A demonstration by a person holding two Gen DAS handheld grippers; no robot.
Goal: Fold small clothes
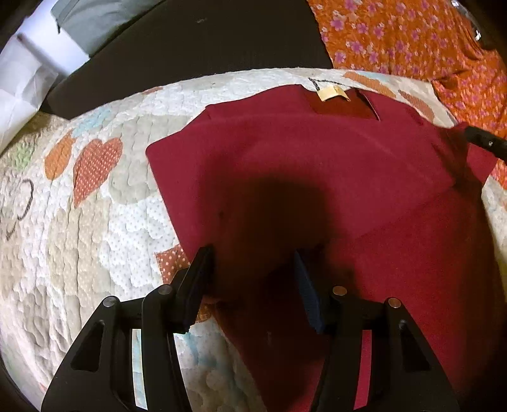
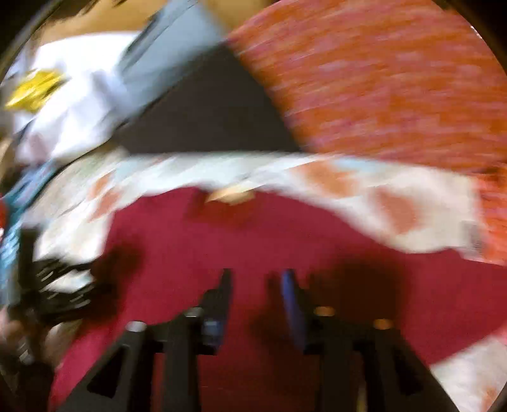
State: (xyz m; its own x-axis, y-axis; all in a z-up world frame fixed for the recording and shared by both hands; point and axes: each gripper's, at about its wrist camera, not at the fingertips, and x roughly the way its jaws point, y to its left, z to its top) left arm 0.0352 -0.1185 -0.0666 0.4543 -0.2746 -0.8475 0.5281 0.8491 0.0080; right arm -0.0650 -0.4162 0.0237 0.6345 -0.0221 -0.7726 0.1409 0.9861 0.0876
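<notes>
Quilted bedding [image 1: 95, 228] in cream with orange hearts and dotted patches covers the work surface, with an orange flowered cloth [image 1: 412, 41] at its far right and a dark panel [image 1: 196, 47] beyond its far edge. White fabric [image 1: 22, 79] and a grey piece [image 1: 85, 22] lie at the far left.

On the quilt lies the dark red garment [image 1: 317, 164], partly folded: an upper layer with a straight edge runs diagonally over the layer beneath. A cream label [image 1: 331, 92] shows at its far edge, beside a darker red patch.

In the left wrist view, the left gripper [image 1: 253, 256] hangs over the near left part of the garment. Its jaws stand wide apart with nothing between them, only red cloth and shadow below. The left finger sits just at the garment's left edge, the right finger over the cloth. Whether the tips touch the fabric cannot be told. At the far right of this view, a black finger of the right gripper [image 1: 484, 141] meets the garment's right corner.

The right wrist view is heavily blurred. The right gripper [image 2: 258, 275] is over the red garment [image 2: 253, 234], its jaws parted by a moderate gap with red cloth visible between; whether they grip anything cannot be told. The left gripper [image 2: 57, 285] appears as a dark smear at the left.
</notes>
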